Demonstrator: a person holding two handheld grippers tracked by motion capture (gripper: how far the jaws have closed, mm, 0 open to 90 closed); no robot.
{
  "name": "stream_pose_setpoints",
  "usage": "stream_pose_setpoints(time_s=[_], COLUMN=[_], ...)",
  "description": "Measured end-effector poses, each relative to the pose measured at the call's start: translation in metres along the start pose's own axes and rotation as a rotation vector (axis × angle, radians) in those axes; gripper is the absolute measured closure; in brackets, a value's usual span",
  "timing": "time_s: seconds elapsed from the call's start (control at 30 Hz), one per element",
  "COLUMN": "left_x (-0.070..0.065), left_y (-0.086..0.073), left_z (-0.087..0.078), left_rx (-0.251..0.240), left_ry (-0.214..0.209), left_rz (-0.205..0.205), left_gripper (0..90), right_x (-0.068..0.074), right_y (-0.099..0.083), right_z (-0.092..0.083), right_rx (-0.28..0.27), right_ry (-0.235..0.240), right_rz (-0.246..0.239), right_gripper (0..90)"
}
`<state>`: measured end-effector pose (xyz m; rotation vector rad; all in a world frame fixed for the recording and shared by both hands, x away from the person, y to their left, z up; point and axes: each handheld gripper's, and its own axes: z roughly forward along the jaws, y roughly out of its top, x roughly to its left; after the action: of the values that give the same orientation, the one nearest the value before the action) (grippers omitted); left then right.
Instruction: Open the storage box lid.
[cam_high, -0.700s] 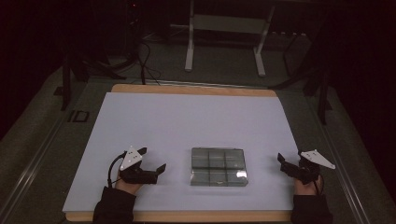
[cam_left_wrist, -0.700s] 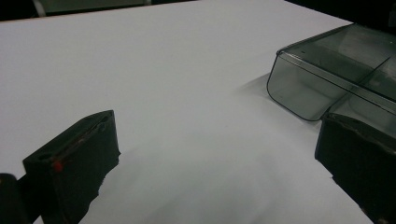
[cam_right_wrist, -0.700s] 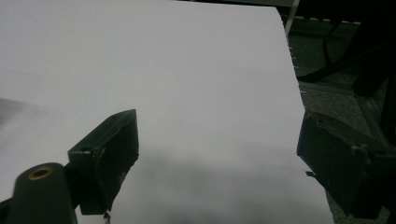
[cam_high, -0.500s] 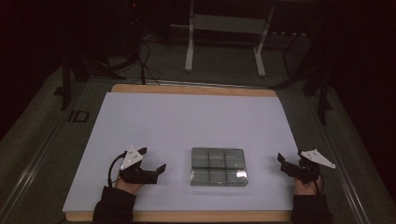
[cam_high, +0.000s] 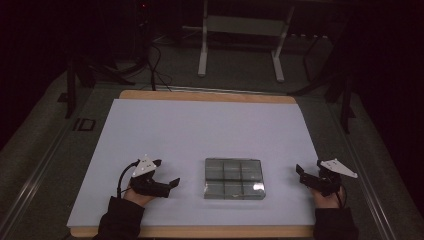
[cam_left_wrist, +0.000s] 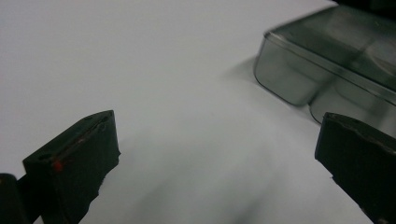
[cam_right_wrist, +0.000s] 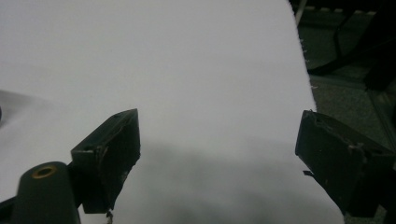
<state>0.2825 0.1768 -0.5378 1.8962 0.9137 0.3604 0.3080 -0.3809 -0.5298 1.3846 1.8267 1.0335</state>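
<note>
White sheet covers table top, wooden edge showing far side. Clear compartment box near centre, toward near edge. Left gripper left of box, apart, jaws spread, empty. Right gripper near sheet's right edge, jaws spread, empty.

Black hand-held gripper, grey triangular plate, black sleeves

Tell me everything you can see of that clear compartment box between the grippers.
The compartment box is clear, grey-tinted plastic with rounded corners, divided into a grid of six cells, three across and two deep. Whether anything lies inside, I can't tell. It lies flat on the white table cover, near the front edge. Nothing else touches it; both grippers sit apart, one on each side.
</note>
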Motion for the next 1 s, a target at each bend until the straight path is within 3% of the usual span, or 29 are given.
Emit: stream_pose_setpoints(time_s=[0.13,0.27,0.33,0.43,0.6,0.83,0.87,0.97,1.0], left_x=[-0.001,-0.004,-0.006,-0.009,-0.014,-0.022,-0.025,-0.029,-0.033], left_y=[0.005,0.007,0.01,0.012,0.013,0.016,0.017,0.017,0.017], left_z=[0.004,0.006,0.008,0.01,0.014,0.02,0.023,0.025,0.028], left_rx=[0.04,0.057,0.059,0.064,0.072,0.1,0.116,0.13,0.141], left_ry=[-0.032,-0.049,-0.063,-0.081,-0.116,-0.138,-0.144,-0.155,-0.17], left_rz=[0.018,0.039,0.046,0.049,0.069,0.092,0.11,0.121,0.128], left_gripper=[1.1,3.7,4.3,6.6,17.8,42.9,45.2,53.8,56.7], right_x=[0.005,0.004,0.004,0.006,0.01,0.019,0.025,0.03,0.036], right_y=[0.002,0.003,0.003,0.003,0.003,0.005,0.005,0.005,0.006], right_z=[0.005,0.006,0.007,0.007,0.006,0.003,0.002,0.002,0.001], right_rx=[0.055,0.077,0.093,0.103,0.102,0.099,0.11,0.113,0.117], right_ry=[0.037,0.084,0.134,0.172,0.265,0.336,0.358,0.383,0.416], right_rz=[-0.058,-0.048,-0.043,-0.06,-0.067,-0.109,-0.145,-0.178,-0.205], right_gripper=[14.5,15.7,19.2,22.9,34.7,47.3,50.9,55.8,61.0])
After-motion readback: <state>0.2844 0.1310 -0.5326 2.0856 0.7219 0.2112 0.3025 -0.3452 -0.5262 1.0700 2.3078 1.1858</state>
